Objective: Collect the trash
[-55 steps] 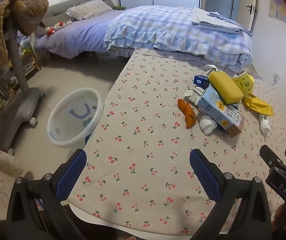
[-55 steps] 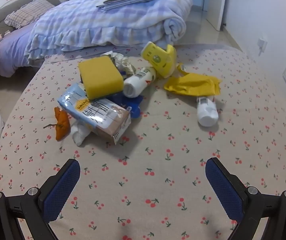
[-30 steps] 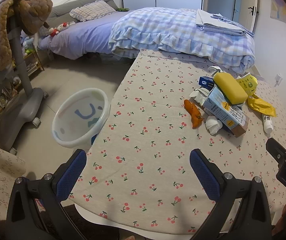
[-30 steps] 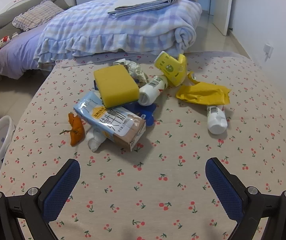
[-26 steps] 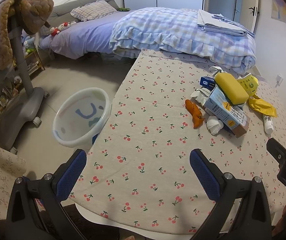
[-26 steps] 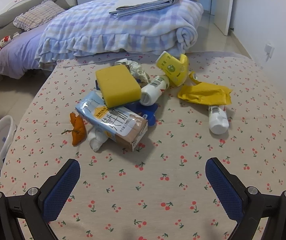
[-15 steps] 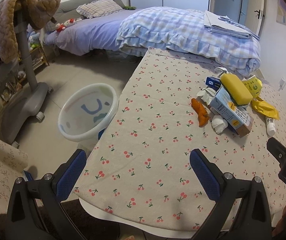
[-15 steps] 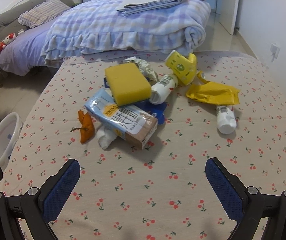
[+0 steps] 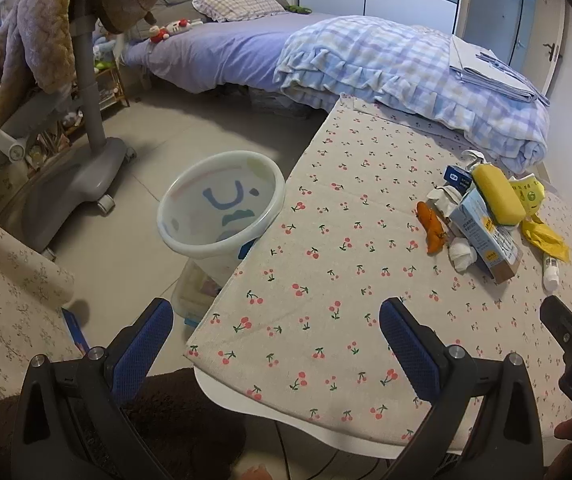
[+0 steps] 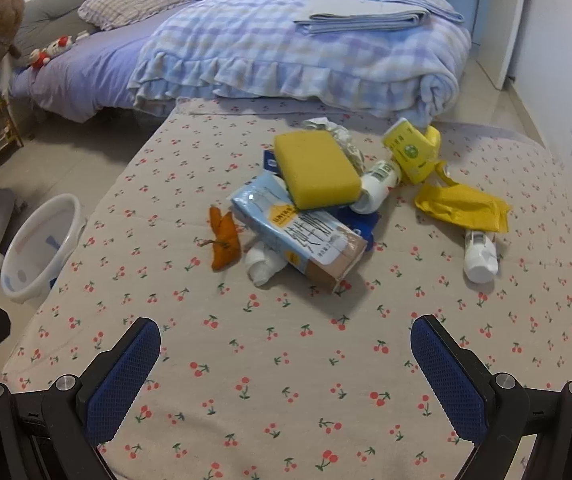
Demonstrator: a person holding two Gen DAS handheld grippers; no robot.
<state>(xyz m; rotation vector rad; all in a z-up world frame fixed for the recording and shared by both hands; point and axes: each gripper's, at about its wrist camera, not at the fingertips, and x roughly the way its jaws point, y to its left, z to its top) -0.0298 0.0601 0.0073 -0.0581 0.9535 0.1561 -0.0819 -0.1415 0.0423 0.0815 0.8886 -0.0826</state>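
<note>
A pile of trash lies on the cherry-print table (image 10: 270,360): a yellow sponge (image 10: 315,168) on a blue carton (image 10: 301,236), an orange peel (image 10: 224,244), a crumpled tissue (image 10: 264,266), two white bottles (image 10: 479,256), a yellow wrapper (image 10: 461,206) and a yellow pack (image 10: 411,152). The pile shows at right in the left wrist view (image 9: 485,216). A white bin (image 9: 222,212) stands on the floor left of the table. My left gripper (image 9: 276,348) is open over the table's near left corner. My right gripper (image 10: 286,364) is open, short of the pile.
A bed with a checked blanket (image 10: 297,52) stands behind the table. A grey wheeled stand (image 9: 82,152) draped with a brown throw is on the floor at left. A clear box (image 9: 194,292) sits under the bin. A floral cloth (image 9: 2,296) lies at near left.
Both grippers have drawn back and drifted left; the pile looks farther away and the bin has come closer to the centre of the left wrist view. Both stay open.
</note>
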